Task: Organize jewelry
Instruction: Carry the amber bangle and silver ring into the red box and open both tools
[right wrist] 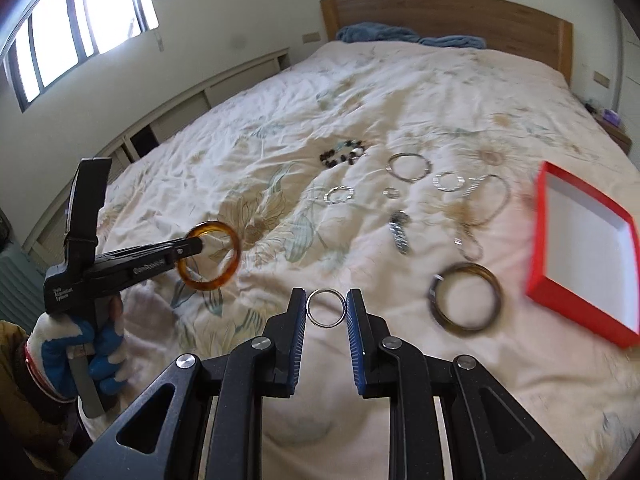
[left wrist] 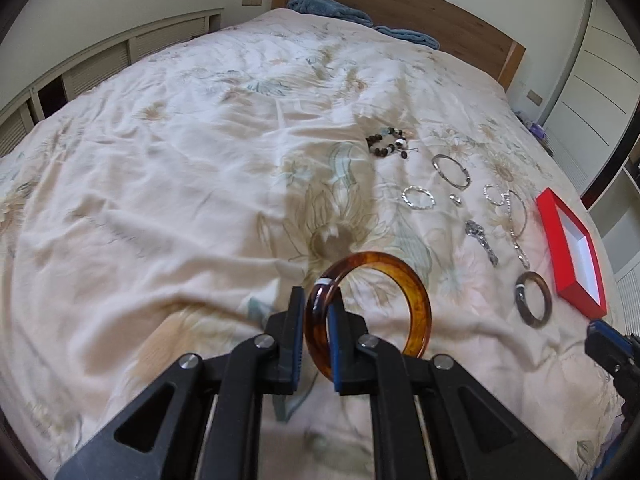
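Your left tongs (left wrist: 316, 320) are pinching the amber bangle (left wrist: 372, 300), the two pads closed on its near rim so the ring is standing upright above the bed (left wrist: 180, 140). In the right wrist view the same bangle (right wrist: 210, 256) is hanging clear of the quilt at the tip of those left tongs (right wrist: 192, 246), with your gloved left hand (right wrist: 80, 340) gripping the handle at the near left.

Your right tongs (right wrist: 326, 310) are standing partly open, a thin silver ring (right wrist: 326, 308) sitting between the pads; whether the pads are touching it I cannot tell.

The remaining jewelry is lying on the quilt to the right. A dark bangle (right wrist: 466, 298) is resting just left of the red box (right wrist: 624, 240), which is sitting open with a white inside at the right edge of the bed. Farther off, a beaded bracelet (left wrist: 388, 144) is lying at the far end of the group, with a plain silver bangle (left wrist: 452, 170), a twisted silver bangle (left wrist: 418, 198) and a silver chain (left wrist: 482, 240) spread between it and the box.
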`<state>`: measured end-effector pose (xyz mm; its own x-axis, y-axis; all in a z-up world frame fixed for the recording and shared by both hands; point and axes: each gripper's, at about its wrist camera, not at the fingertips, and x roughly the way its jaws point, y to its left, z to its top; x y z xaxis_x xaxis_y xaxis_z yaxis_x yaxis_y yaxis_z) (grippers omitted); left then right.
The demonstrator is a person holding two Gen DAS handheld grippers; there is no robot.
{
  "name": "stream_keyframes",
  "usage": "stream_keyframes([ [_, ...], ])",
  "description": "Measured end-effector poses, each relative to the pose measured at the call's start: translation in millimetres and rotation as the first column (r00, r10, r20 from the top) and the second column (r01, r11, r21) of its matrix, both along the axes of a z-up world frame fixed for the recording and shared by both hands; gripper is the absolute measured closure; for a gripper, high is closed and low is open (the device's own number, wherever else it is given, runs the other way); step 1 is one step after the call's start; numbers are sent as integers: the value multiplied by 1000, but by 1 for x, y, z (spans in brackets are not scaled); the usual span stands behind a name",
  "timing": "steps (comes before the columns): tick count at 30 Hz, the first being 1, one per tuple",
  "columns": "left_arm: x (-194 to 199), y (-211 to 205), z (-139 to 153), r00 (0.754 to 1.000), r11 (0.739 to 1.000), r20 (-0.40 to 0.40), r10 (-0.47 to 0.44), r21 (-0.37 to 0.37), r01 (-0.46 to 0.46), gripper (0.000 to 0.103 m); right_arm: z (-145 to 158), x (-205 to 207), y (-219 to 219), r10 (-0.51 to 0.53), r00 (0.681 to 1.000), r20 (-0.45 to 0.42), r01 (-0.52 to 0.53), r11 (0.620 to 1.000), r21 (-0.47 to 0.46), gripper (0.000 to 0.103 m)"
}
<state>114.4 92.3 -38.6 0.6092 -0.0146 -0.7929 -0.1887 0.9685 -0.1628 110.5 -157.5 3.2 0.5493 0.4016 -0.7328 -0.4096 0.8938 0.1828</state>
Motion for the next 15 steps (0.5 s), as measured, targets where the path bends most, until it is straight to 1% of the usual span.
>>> stream_keyframes([
  [4, -12, -20, 17, 999, 999, 9, -45, 0, 45, 93, 9, -20, -32, -60, 998, 22, 60, 998, 7, 83],
  [8, -8, -61, 31, 992, 992, 7, -130, 0, 130, 93, 16, -32, -77, -140, 989, 41, 140, 990, 10, 83],
  [11, 3, -104, 40, 978, 978, 5, -209, -10, 209, 93, 21, -31, -115, -202, 977, 60, 202, 979, 6, 83],
  [15, 26, -169, 49, 948, 948, 3, -318, -28, 318, 93, 32, -16, -163, -267, 960, 88, 268, 963, -9, 83],
])
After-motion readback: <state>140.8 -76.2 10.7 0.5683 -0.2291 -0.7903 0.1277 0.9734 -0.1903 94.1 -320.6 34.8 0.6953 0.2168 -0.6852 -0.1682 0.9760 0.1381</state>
